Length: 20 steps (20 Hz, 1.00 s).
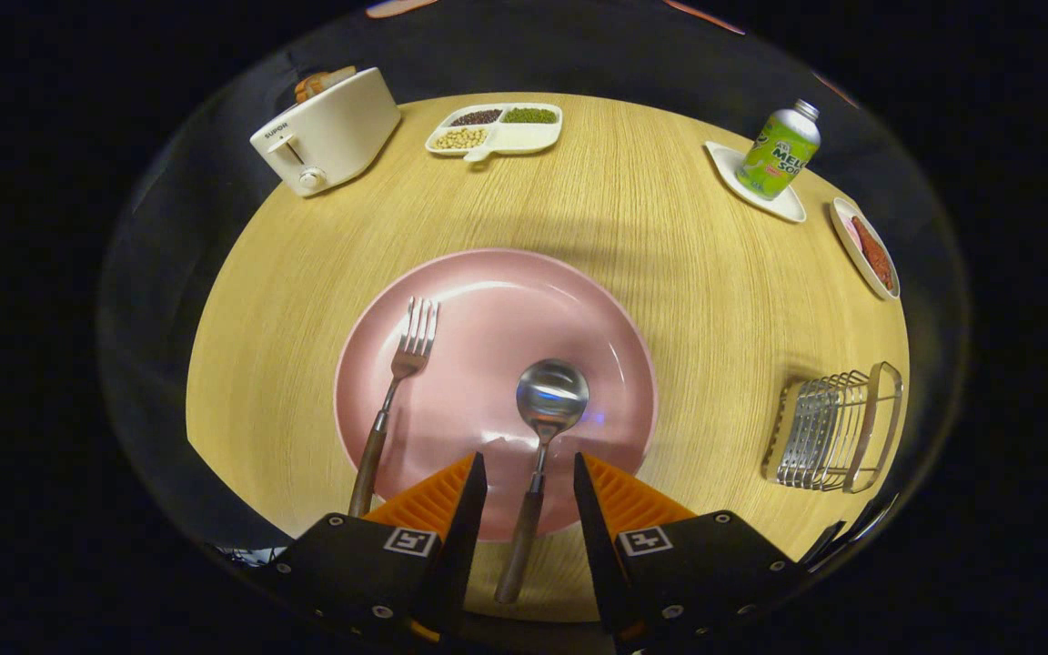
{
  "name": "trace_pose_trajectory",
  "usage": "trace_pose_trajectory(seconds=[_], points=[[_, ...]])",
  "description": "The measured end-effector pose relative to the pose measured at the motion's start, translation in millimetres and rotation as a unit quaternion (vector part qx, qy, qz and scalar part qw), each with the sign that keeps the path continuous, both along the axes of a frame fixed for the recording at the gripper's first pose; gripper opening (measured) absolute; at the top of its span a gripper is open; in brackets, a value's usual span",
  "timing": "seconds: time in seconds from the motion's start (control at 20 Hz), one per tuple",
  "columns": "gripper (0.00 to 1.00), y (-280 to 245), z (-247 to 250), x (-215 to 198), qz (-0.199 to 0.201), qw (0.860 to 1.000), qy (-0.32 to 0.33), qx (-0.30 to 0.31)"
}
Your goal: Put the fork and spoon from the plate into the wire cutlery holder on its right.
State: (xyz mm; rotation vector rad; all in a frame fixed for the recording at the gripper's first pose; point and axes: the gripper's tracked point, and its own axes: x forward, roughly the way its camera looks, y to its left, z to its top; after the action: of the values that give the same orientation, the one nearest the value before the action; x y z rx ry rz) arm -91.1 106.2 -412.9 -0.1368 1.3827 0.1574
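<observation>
A pink plate (497,300) lies on the round wooden table just ahead of my fingers. On it rest a fork (394,391) with a brown handle, to the left, and a spoon (538,446) with a brown handle, to the right. The spoon's handle runs back over the plate's near rim and lies in the gap between my fingers. My gripper (529,468) is open, its fingers on either side of the handle without touching it. The fork's handle passes just left of my left finger. The wire cutlery holder (838,428) stands to the right of the plate.
At the table's far side stand a white toaster (328,132) and a divided dish (497,129) of beans. Far right are a green bottle (780,150) on a white coaster and a small dish (865,247) with red food. Bare wood separates plate and holder.
</observation>
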Motion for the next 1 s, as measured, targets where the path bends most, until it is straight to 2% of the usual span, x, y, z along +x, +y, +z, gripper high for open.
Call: trace_pose_trajectory(seconds=[0.2,0.25,0.35,0.55,1.0], points=[[0.42,-2,-15,-12,-0.013,0.999,0.042,-0.008],[0.33,-2,-18,-14,-0.017,0.998,0.051,-0.012],[0.21,-1,-18,-9,-0.025,0.998,0.049,-0.012],[0.08,-3,-13,-5,-0.027,0.999,0.039,-0.006],[0.05,-28,26,4,-0.042,0.998,-0.034,0.011]])
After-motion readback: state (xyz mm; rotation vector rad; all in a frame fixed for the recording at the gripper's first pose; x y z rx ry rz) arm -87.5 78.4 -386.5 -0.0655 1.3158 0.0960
